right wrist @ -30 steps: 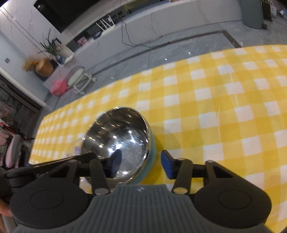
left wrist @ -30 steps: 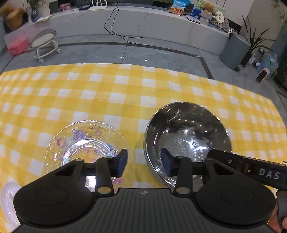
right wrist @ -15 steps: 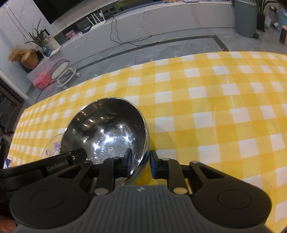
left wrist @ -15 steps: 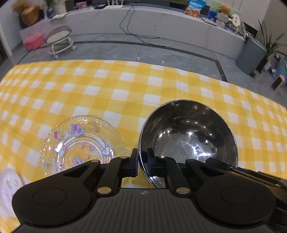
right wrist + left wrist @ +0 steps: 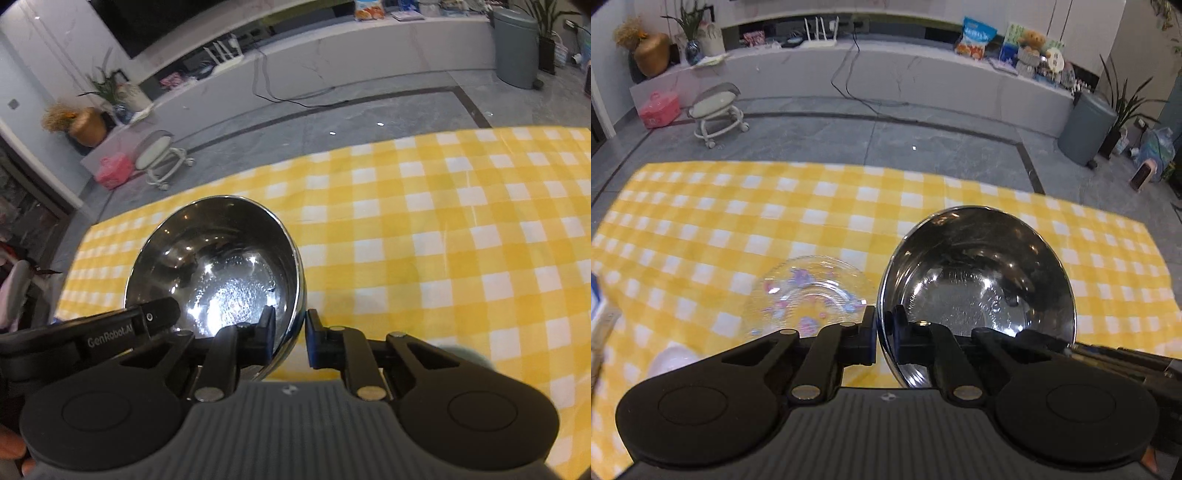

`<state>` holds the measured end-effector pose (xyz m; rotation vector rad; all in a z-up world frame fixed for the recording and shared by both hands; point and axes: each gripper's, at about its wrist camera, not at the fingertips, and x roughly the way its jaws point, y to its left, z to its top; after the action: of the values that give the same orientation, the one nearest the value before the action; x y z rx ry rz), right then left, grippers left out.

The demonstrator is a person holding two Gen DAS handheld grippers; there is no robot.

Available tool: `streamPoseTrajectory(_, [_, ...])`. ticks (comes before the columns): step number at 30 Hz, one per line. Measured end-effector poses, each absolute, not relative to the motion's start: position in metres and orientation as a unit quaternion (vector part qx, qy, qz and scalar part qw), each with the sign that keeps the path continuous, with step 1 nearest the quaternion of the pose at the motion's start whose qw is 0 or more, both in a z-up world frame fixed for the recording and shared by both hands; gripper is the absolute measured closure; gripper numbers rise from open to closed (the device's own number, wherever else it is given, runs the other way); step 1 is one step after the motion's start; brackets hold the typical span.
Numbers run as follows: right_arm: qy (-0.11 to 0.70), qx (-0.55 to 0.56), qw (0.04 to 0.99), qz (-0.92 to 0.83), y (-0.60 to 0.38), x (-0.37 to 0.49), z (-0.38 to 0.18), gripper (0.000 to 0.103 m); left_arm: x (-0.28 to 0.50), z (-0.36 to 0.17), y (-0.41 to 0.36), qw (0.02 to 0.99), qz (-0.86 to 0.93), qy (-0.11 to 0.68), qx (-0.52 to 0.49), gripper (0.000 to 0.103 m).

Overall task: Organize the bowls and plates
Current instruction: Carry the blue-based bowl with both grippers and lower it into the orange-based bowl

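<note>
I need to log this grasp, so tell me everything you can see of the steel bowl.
The steel bowl is round, deep and mirror-shiny inside, empty, with a thin rolled rim. It is tilted over the yellow checked tablecloth. The left gripper pinches its rim on one side, the right gripper on the other, one finger inside and one outside. A patterned glass plate lies beside it.

Dim indoor light, motion blur, fisheye bending
</note>
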<state>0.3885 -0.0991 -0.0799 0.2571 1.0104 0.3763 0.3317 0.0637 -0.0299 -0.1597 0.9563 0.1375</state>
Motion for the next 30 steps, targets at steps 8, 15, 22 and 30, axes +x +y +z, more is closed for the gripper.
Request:
streamPoseTrajectory(8, [0.461, 0.159, 0.839, 0.242, -0.082, 0.301, -0.036, 0.087, 0.241, 0.015, 0.104, 0.886, 0.094, 0.443, -0.098, 0.096])
streamPoseTrajectory(15, [0.448, 0.167, 0.831, 0.283, -0.059, 0.230, -0.012, 0.087, 0.175, 0.040, 0.123, 0.893, 0.111, 0.426, -0.091, 0.096])
streamPoseTrajectory(22, [0.420, 0.138, 0.852, 0.279, -0.042, 0.173, 0.006, 0.087, 0.134, 0.043, 0.142, 0.896, 0.111, 0.411, -0.125, 0.096])
streamPoseTrajectory(30, [0.410, 0.129, 0.869, 0.244, -0.042, 0.144, 0.004, 0.088, 0.095, 0.009, 0.158, 0.891, 0.092, 0.400, -0.196, 0.095])
